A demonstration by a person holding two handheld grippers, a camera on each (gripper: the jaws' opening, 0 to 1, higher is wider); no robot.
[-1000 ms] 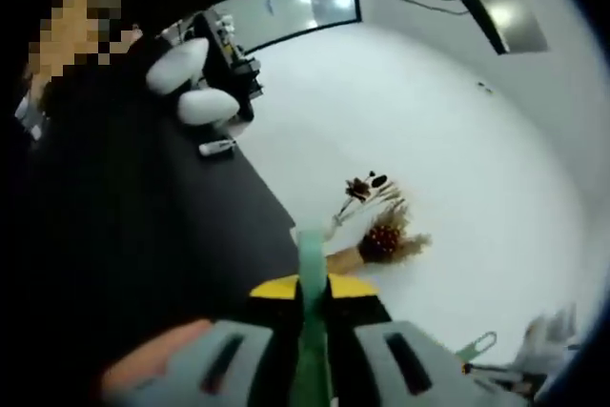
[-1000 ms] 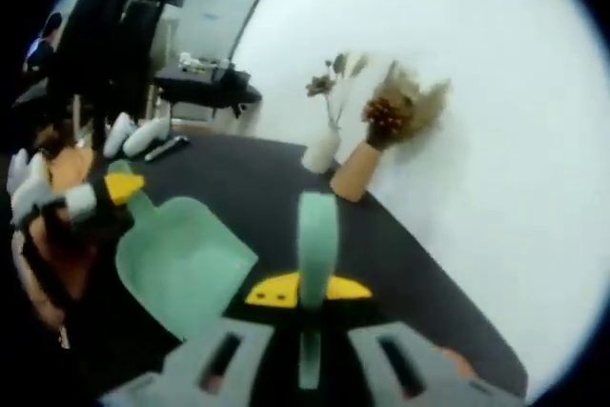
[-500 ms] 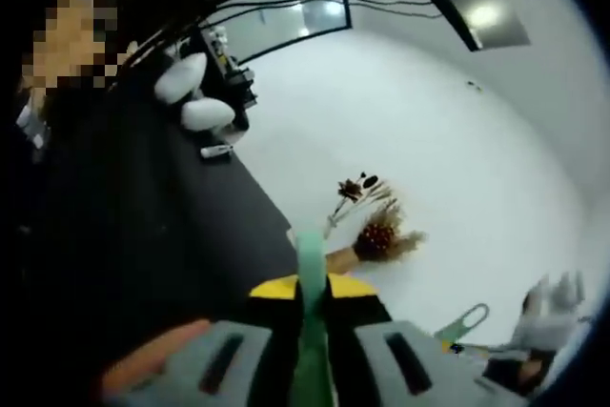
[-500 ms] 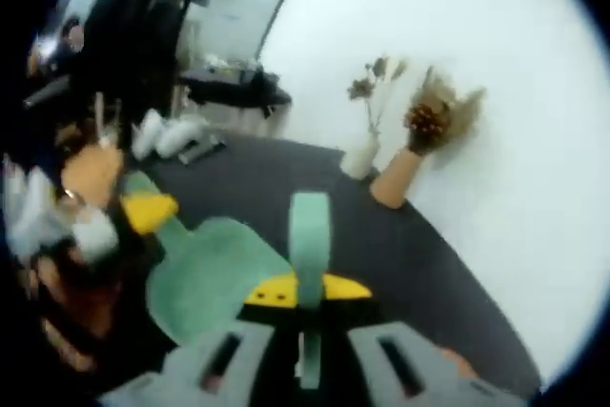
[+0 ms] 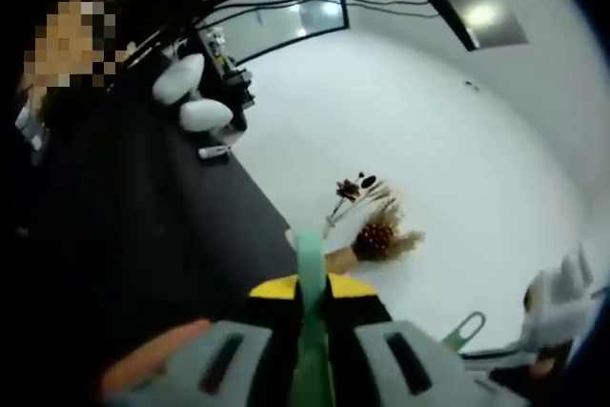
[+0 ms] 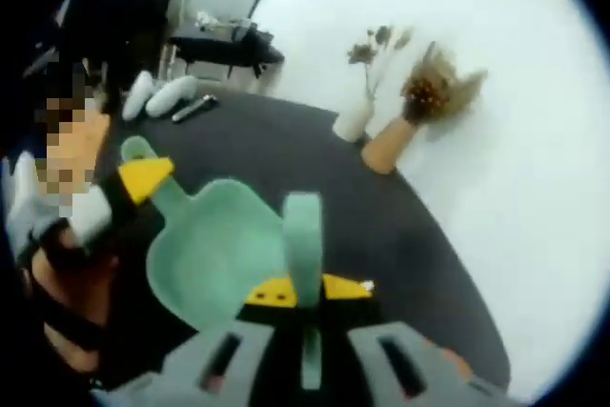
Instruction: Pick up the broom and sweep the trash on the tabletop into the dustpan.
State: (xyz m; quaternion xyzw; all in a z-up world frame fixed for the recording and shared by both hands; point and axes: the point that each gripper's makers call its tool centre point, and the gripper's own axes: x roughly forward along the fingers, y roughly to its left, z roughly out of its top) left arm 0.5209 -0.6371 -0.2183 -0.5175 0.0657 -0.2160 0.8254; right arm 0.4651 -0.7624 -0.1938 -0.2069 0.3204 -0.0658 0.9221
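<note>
1. In the left gripper view we see the left gripper (image 5: pixel 313 295) with its jaws clamped on the thin handle of the pale green plastic dustpan (image 5: pixel 312 331), which runs up between them and ends just past the yellow tips.
2. Ahead of those jaws lies the black tabletop (image 5: pixel 143 226); beyond its far edge, against the white wall (image 5: pixel 429 140), stand a small white vase of dried stems (image 5: pixel 335 219) and a tan vase of brown dried flowers (image 5: pixel 357 253).
3. Far up and left of the jaws sit two white oval objects (image 5: pixel 191 92) with a small grey bar-shaped item (image 5: pixel 213 152) beside them.
4. The right gripper view gives us what the left one hides: the dustpan's broad scoop, lying left of and ahead of the right jaws, its handle held by yellow-tipped jaws at the far left.
5. There the right gripper (image 6: pixel 307 289) is closed on the pale green broom handle (image 6: pixel 302 253), upright between its jaws.
6. We cannot make out any trash on the tabletop in either view.
</note>
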